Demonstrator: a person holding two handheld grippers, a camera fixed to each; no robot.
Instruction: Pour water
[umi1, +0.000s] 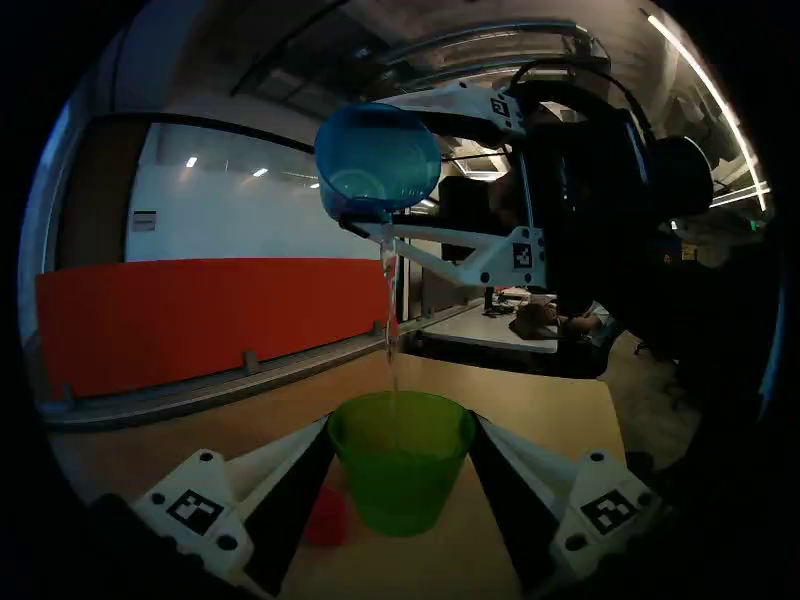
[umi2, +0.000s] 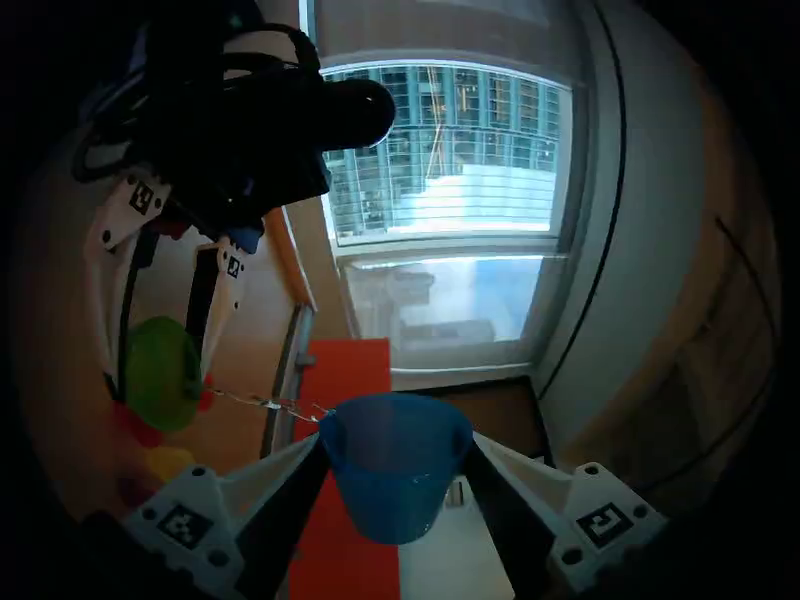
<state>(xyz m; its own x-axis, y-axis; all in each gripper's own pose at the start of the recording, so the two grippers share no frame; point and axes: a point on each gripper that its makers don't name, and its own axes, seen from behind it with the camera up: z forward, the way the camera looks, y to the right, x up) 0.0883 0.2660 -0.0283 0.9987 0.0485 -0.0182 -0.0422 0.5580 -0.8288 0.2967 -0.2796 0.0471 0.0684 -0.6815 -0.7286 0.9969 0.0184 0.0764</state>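
Water stream (umi1: 390, 310) runs thin off the low edge of the blue cup (umi1: 377, 160), straight down into the green cup (umi1: 402, 460) right below it. Blue cup's tipped hard over, up high, pinched btwn both fingers of the R gripper (umi1: 385, 170): one finger over it, one under, both on its walls. In my right gripper view that cup sits dead centre btwn the two white fingers, clamped both sides, w/ the stream leaving its rim twd the green cup off to the left. Green cup's upright, mouth up, gripped btwn both fingers of the L gripper (umi1: 400, 430), low over the wood table (umi1: 540, 400); can't tell if its base touches. Small red item (umi1: 325, 518) lies on the table just beside the green cup, by my L finger. Orange panel (umi1: 200, 315) runs behind the table.
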